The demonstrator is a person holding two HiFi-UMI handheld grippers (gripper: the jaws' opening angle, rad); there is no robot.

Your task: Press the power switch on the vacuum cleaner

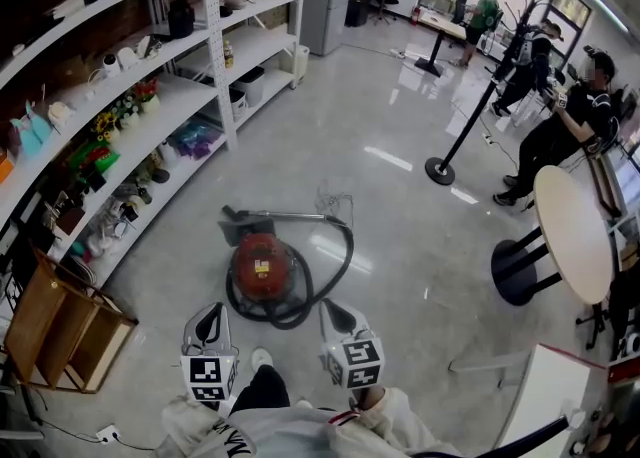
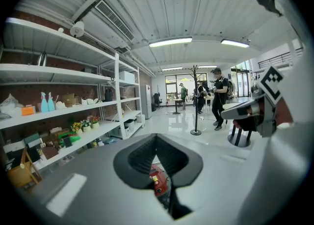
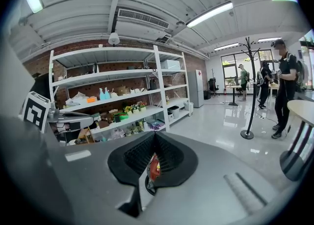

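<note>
I hold the left tongs and right tongs closed and empty, short of the red vacuum cleaner, blunt tips ready, I judge, for poking its switch.

Red canister vacuum cleaner sits on the glossy grey floor just ahead of you, beyond your left tool and right tool; white metal shelving stands left, round white table right.

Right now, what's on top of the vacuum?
On the vacuum, a small yellow label shows on the red top; nothing rests on it. The black hose loops around it on the floor, not over it. The switch is too small to make out.
</note>
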